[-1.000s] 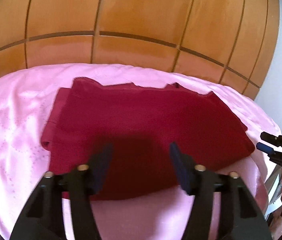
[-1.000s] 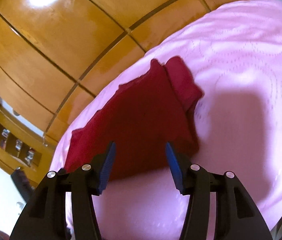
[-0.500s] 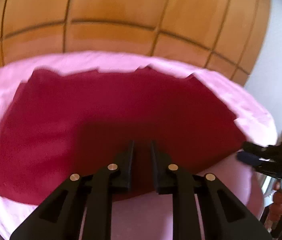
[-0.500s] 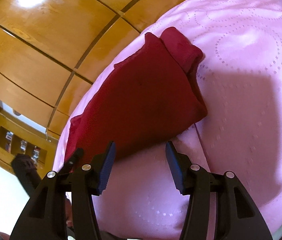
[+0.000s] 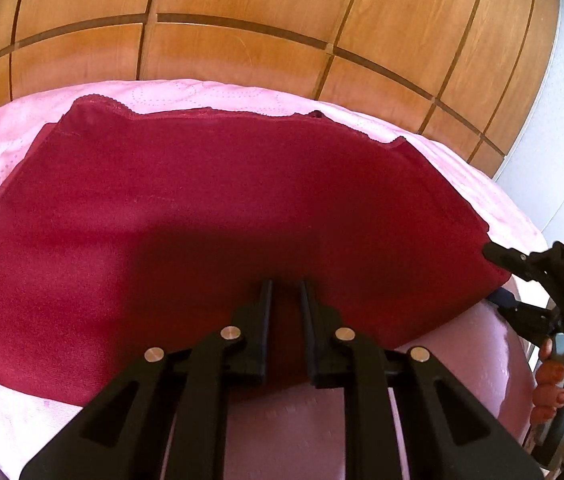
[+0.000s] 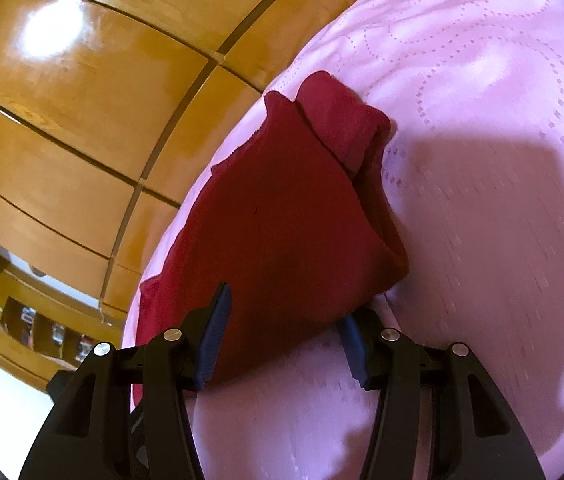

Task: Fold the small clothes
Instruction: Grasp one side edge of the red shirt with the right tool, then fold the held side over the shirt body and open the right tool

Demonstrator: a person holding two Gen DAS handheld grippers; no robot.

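Cloth (image 5: 210, 216), dark red, is lying spread on the pink sheet (image 5: 10, 140), filling most of the space ahead of the left gripper (image 5: 285, 292). Its near hem is running under and between the left jaws, which are standing narrow, with only a slim gap between them and red fabric showing in that gap; whether they are actually pinching the hem, I cannot tell. The scalloped far edge of the cloth is lying well beyond the jaws, toward the wood panels (image 5: 242, 48).

The right gripper (image 6: 284, 320) is sitting at the cloth's other near corner. Its jaws are standing wide, and the corner of the cloth (image 6: 282, 216) is lying between them: the blue pad of the left finger (image 6: 216, 332) is sitting over the fabric, while the right pad is partly tucked under the cloth's edge. Neither pad is pressing the cloth against the other. Ahead of these jaws, the cloth is stretching away in a long wedge, with a folded flap at its far end resting on the sheet (image 6: 482, 160).

In the left view, the right gripper (image 5: 498, 276) is showing to the right of the left jaws, its tips straddling the cloth's corner, one above the fabric and one below.
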